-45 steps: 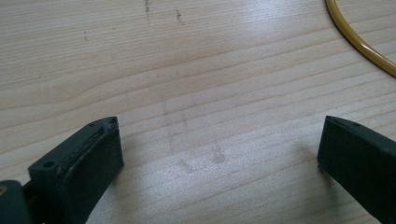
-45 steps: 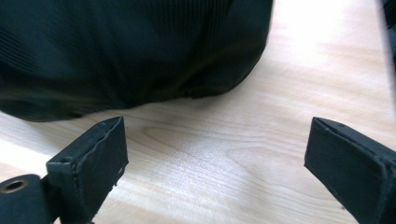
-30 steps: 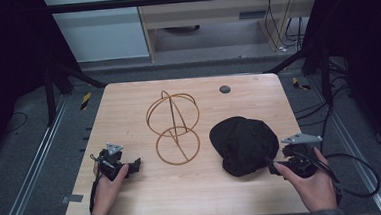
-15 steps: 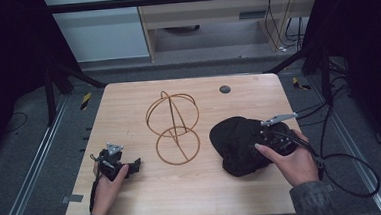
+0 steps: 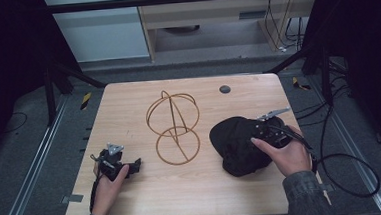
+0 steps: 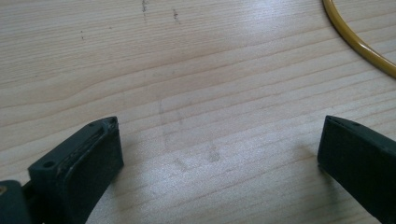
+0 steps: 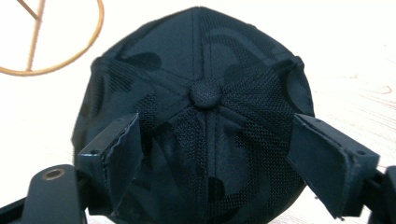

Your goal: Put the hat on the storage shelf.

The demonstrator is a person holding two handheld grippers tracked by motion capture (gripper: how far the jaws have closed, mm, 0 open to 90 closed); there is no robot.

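Note:
A black cap (image 5: 238, 144) lies on the wooden table (image 5: 128, 111) at the right. My right gripper (image 5: 260, 133) hovers over its crown, open; in the right gripper view the cap (image 7: 201, 121) with its top button lies between and beneath the spread jaws (image 7: 215, 158). A golden wire stand (image 5: 173, 126) with a ring base stands mid-table. At the front left my left gripper (image 5: 132, 165) rests low on the table, open, with bare wood between its jaws (image 6: 219, 149); a curve of the stand's ring (image 6: 355, 42) shows at the upper right.
A small dark disc (image 5: 224, 89) lies near the table's far edge. Cables (image 5: 343, 173) trail off the right side. Dark frame posts and metal rails flank the table.
My right gripper moved from the table's right front edge leftward and forward onto the cap. The left gripper stayed where it was.

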